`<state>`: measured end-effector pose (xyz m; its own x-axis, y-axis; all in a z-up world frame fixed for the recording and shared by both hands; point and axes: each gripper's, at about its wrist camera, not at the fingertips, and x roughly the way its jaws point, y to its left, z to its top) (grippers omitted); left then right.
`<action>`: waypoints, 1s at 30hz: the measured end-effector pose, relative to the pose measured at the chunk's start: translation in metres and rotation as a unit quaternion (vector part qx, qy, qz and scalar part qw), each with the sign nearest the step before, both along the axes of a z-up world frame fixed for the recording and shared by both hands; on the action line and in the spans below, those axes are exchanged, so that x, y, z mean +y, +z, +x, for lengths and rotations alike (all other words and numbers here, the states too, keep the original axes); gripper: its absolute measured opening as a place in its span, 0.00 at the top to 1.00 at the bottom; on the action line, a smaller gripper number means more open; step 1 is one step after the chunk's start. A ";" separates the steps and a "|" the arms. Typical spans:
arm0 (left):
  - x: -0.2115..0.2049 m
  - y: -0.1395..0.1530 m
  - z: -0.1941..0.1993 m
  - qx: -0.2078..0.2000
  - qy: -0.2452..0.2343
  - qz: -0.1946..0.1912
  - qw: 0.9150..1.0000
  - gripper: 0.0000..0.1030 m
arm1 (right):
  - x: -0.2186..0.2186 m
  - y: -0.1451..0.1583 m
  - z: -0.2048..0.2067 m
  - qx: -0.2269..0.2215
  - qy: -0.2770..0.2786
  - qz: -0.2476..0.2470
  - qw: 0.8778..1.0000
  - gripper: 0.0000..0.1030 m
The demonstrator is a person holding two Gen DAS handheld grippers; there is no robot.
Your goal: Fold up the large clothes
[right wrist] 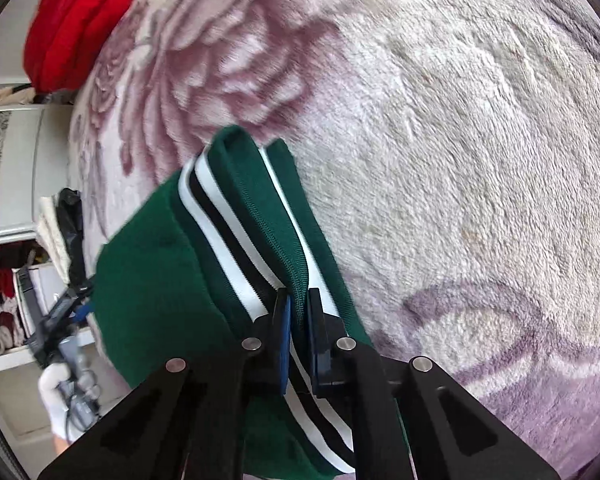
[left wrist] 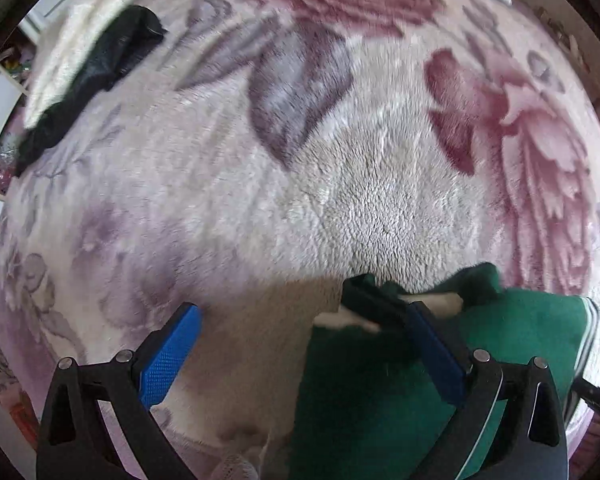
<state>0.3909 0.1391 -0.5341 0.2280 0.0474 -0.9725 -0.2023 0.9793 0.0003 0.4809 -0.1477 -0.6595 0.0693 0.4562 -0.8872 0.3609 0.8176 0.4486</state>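
Note:
A dark green garment (left wrist: 380, 392) with white and black striped ribbed trim lies on a floral fleece blanket (left wrist: 300, 160). In the left wrist view my left gripper (left wrist: 300, 312) is open, its jaws wide apart; the right blue pad (left wrist: 432, 344) lies over the garment's edge, the left pad (left wrist: 168, 356) over bare blanket. In the right wrist view my right gripper (right wrist: 299, 300) is shut on the garment's (right wrist: 152, 288) striped ribbed hem (right wrist: 236, 216) and holds it over the blanket (right wrist: 460, 160).
A black garment (left wrist: 96, 76) on white cloth (left wrist: 76, 40) lies at the blanket's far left. A red bundle (right wrist: 76, 24) sits at the bed's far corner. White shelves (right wrist: 8, 200) with clutter stand beside the bed. The left gripper and a gloved hand (right wrist: 60, 392) show there.

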 end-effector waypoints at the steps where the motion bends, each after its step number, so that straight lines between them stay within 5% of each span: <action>1: 0.004 0.007 -0.008 -0.005 0.005 0.002 1.000 0.00 | 0.004 0.001 0.004 0.003 0.005 0.005 1.000 0.88; 3: 0.013 0.023 -0.035 -0.013 0.019 -0.010 1.000 0.00 | -0.001 0.010 -0.002 0.016 0.007 0.011 1.000 0.77; 6: 0.026 0.033 -0.090 -0.006 0.048 -0.034 0.998 0.00 | -0.023 0.026 -0.047 0.036 -0.036 0.025 0.998 0.36; 7: 0.029 0.030 -0.112 0.008 0.057 -0.040 0.998 0.00 | -0.032 0.028 -0.066 0.047 -0.059 0.031 0.997 0.31; 12: 0.030 -0.010 -0.195 0.082 0.123 -0.099 0.984 0.00 | -0.033 -0.024 -0.157 0.123 -0.183 0.172 0.960 0.31; 14: 0.025 -0.031 -0.220 0.105 0.151 -0.136 0.974 0.00 | -0.023 -0.046 -0.165 0.115 -0.210 0.208 0.948 0.31; 17: 0.019 -0.041 -0.228 0.094 0.165 -0.140 0.972 0.00 | -0.007 -0.063 -0.164 0.061 -0.249 0.236 0.937 0.40; 19: 0.016 -0.040 -0.224 0.080 0.158 -0.114 0.978 0.00 | 0.002 -0.049 -0.162 0.033 -0.251 0.201 0.946 0.67; 21: 0.013 -0.040 -0.219 0.078 0.153 -0.106 0.979 0.00 | 0.004 -0.027 -0.161 0.014 -0.252 0.179 0.951 0.72; 25: 0.001 -0.044 -0.210 0.082 0.130 -0.095 0.984 0.00 | -0.009 0.006 -0.168 0.006 -0.258 0.130 0.957 0.75; 27: -0.003 -0.044 -0.208 0.085 0.124 -0.085 0.985 0.00 | -0.010 -0.019 -0.169 0.048 -0.256 0.106 0.960 0.75; 30: 0.002 -0.033 -0.207 0.083 0.125 -0.081 0.985 0.00 | -0.010 -0.042 -0.172 0.064 -0.246 0.140 0.957 0.69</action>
